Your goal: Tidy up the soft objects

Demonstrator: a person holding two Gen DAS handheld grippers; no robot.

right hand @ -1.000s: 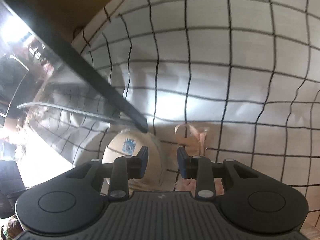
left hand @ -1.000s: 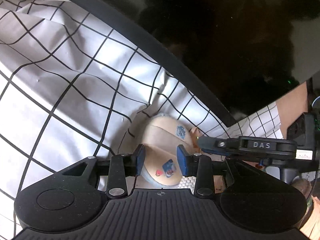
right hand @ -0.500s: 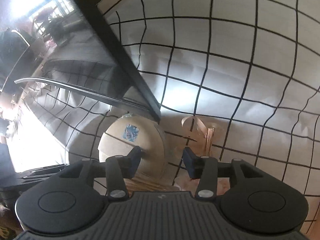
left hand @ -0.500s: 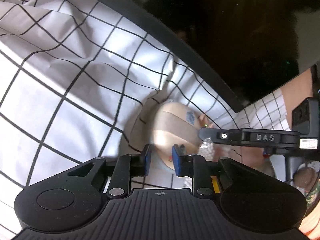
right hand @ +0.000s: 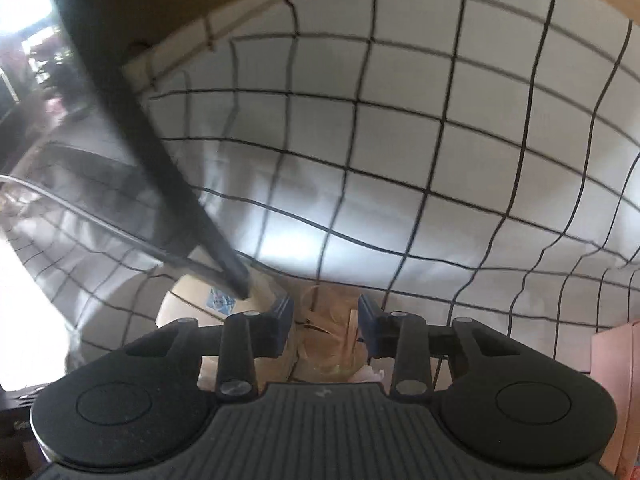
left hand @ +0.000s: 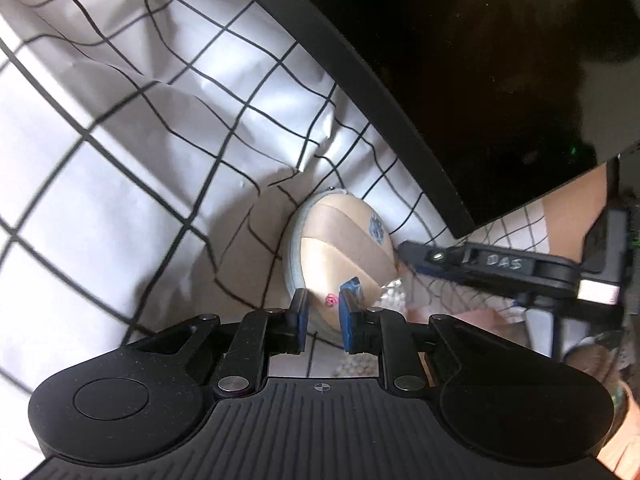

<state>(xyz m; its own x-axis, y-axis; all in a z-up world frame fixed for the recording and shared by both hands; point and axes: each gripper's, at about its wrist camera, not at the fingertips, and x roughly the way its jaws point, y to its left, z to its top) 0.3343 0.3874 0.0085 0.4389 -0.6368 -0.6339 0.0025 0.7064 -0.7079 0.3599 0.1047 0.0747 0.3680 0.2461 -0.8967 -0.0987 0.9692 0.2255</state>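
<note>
One white sheet [left hand: 132, 208] with a black grid, creased and bunched, filling most of both views. One black curved screen [left hand: 460, 80], glossy and dark, crossing the upper right of the left view; its dark edge [right hand: 168, 184] slanting across the left of the right view. Brown cardboard [right hand: 120, 0] above the sheet in the right view. One pink box edge [right hand: 616, 364] at the right border.

One tan round cushion [left hand: 340, 248], banded in darker tan, blue-grey at the rim, bearing three small stickers: one blue near the top, one blue and one pink near the bottom. Lying on the sheet just under the screen's edge, tilted on its side. Seen again in the right view [right hand: 192, 304], low and left, partly hidden behind the fingers.

Two grippers. Left gripper [left hand: 323, 312] narrowly parted, blue pads [left hand: 299, 316] set either side of the cushion's near edge; firm contact not clear. Right gripper [right hand: 325, 320] wide apart, holding nothing, above a crumpled tan loop [right hand: 320, 312] just right of the cushion. Right gripper's finger [left hand: 460, 260] reaching in beside the cushion's right side.
</note>
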